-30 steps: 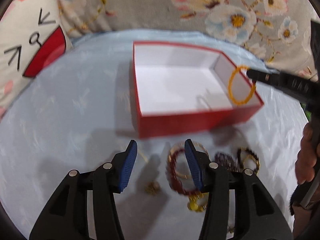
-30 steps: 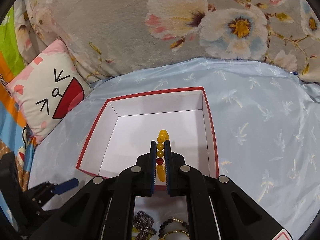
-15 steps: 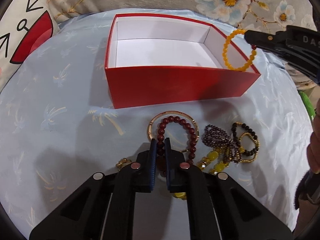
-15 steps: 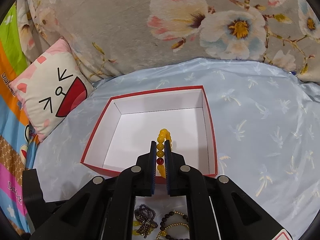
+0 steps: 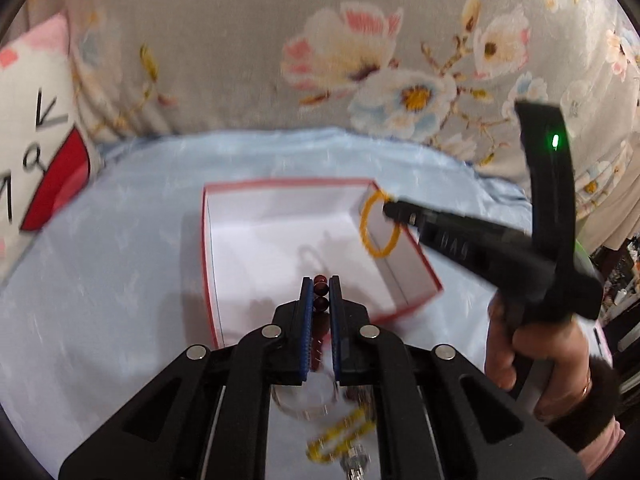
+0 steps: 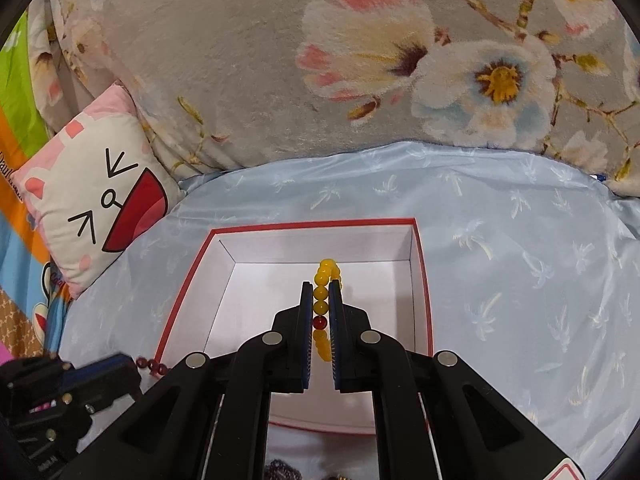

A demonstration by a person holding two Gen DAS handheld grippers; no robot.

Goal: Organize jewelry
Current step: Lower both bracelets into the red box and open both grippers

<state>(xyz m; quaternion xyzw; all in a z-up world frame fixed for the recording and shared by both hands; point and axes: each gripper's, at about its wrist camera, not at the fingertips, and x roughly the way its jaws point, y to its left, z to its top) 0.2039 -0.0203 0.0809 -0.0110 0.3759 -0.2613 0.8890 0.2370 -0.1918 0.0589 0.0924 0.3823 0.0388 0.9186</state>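
Left wrist view. My left gripper is clenched on the dark red bead bracelet; a few beads show between the jaws, the rest hangs below them out of sight. Ahead of and under the jaw tips lies the red box, its white floor bare as far as I can see. To the right, my right gripper holds the yellow bead bracelet over the box's right wall. Below my jaws, blurred, more jewelry lies on the blue cloth; pieces cannot be counted.

Right wrist view. Right jaws are closed on the yellow bracelet, one red bead among the yellow. The loop hangs above the inside of the box, past the near wall. At lower left, my left gripper's tip sits just outside the box's near left corner with red beads trailing from it. A dark beaded piece peeks in under my jaws.

Progress, as a judgement: nothing is lodged in the box yet. Two bracelets are in the air, neither released. The rest awaits sorting; early stage.
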